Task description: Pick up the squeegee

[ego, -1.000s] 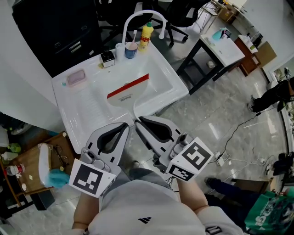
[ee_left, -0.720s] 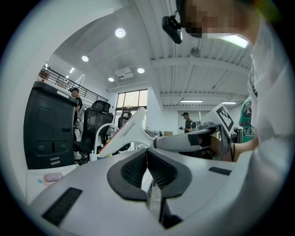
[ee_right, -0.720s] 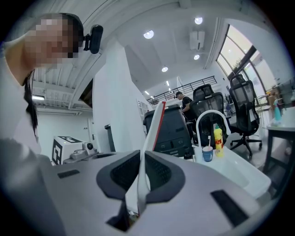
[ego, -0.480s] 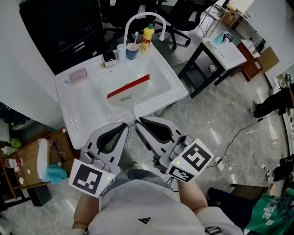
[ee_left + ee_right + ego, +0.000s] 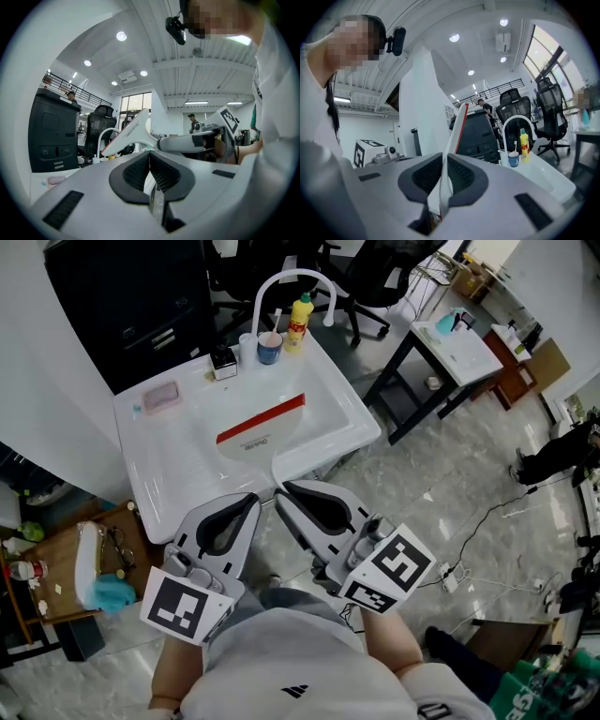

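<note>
We've got the squeegee [image 5: 255, 434] in the middle of the head view, lifted above the white sink [image 5: 150, 493]. The tail end of its thin handle is pinched between the jaws of the right gripper [image 5: 279, 493]. The left gripper [image 5: 257, 497] sits just beside it at lower centre, jaws pressed together on nothing. We reckon the squeegee is light, stiff plastic with a soft red rubber edge. That smooth handle could swivel when gripped this far from the wide head, so a hold nearer the neck looks steadier.
</note>
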Available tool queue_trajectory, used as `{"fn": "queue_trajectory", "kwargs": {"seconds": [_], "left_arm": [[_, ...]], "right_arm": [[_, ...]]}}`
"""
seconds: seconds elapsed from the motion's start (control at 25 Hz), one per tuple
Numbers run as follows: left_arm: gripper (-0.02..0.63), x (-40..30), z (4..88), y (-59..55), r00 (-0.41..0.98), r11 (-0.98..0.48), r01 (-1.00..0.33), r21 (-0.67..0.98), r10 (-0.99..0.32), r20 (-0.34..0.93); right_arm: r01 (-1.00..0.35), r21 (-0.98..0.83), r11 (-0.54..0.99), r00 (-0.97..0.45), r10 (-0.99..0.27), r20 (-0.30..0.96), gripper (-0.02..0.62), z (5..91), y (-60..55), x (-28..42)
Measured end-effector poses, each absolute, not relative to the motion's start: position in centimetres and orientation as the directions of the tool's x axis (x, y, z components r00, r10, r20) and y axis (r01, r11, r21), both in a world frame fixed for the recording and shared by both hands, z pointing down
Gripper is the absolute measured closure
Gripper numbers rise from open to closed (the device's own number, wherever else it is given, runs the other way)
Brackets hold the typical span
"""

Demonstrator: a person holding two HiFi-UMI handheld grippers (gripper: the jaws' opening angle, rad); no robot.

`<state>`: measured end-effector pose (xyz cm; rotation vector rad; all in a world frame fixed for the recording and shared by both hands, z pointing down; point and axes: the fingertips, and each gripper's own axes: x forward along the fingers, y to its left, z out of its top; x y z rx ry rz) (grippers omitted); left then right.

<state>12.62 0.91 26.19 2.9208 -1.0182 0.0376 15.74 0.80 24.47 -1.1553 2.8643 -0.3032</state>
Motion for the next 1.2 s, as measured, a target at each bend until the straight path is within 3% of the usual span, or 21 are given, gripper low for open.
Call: {"fn": "queue_trajectory", "kwargs": {"seconds": [1.2], "left_arm": [[0.594,12.14,25.22,1.30,0.773,-0.773,-0.634,0.033,-0.634,0.007]], "right_arm": [[-0.668,-0.170,0.724,-0.737,-0.676,0.018,0.555,23.77,1.44,15.05]]}}
